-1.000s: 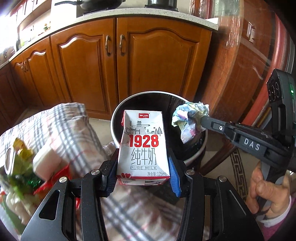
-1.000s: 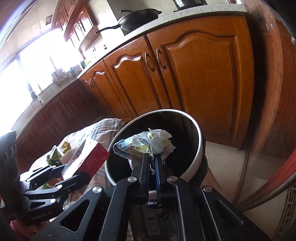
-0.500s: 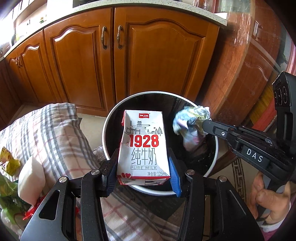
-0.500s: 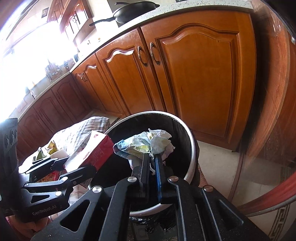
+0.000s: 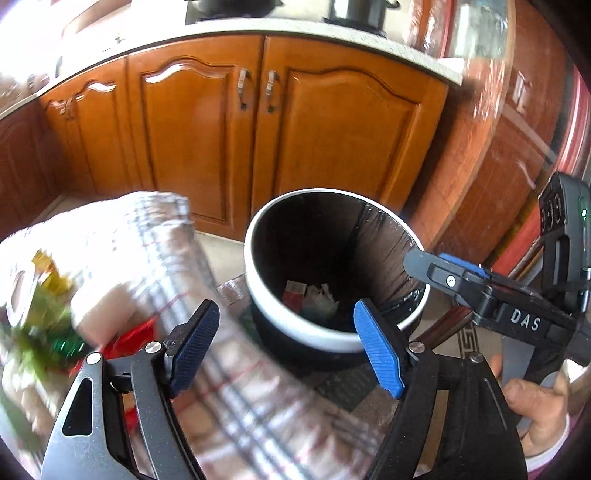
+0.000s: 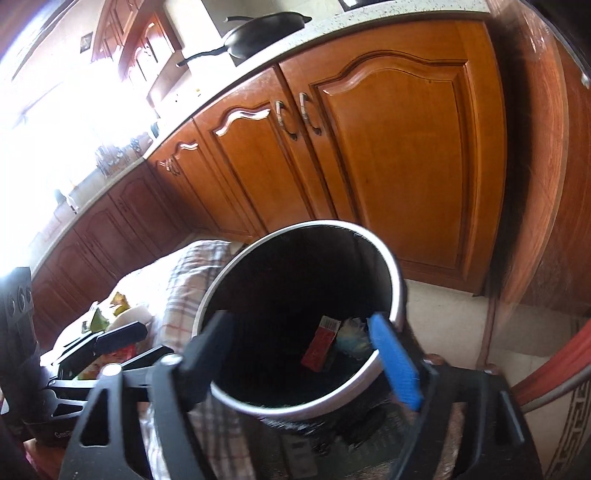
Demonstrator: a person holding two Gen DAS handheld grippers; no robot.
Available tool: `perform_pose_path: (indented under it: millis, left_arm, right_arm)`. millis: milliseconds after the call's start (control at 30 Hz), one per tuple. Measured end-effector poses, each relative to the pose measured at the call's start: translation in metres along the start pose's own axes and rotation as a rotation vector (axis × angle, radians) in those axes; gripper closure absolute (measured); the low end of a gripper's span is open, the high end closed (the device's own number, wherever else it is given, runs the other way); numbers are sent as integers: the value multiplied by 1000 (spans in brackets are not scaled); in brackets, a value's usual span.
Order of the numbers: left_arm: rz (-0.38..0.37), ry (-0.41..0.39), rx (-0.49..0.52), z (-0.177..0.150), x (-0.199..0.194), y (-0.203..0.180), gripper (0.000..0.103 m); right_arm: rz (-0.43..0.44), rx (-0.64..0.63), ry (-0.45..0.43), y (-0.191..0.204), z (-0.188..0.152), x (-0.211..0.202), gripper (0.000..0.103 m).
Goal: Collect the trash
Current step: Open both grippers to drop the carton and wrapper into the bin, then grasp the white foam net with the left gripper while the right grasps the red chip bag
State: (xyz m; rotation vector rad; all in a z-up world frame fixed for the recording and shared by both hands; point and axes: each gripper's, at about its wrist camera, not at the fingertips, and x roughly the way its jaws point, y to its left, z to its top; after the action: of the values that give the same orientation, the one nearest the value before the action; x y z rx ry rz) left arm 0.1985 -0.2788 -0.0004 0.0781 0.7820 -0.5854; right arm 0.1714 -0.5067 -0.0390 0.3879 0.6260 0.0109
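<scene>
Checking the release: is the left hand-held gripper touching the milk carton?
Apart. In the left wrist view the left hand-held gripper stands open and empty above the trash bin, while the milk carton lies at its bottom.

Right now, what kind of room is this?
Most likely a home kitchen: wooden base cabinets under a speckled countertop, a black frying pan on top, and a lined trash bin on the floor.
</scene>
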Motion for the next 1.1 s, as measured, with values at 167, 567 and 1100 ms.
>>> perform_pose_path:
  millis: [167,567,1100]
  left_arm:
    - [19,-34,-74,-28,-34,23,24]
    - [141,-102,-162,-82,-104,72,22]
    - [256,-144,-291,-120,-153,126,22]
  right_arm:
    - [26,-18,-1,27,-22,-7,4]
    - [120,-66,30,92,-61,-17,4]
    - [186,-180,76,159,-80,3,4]
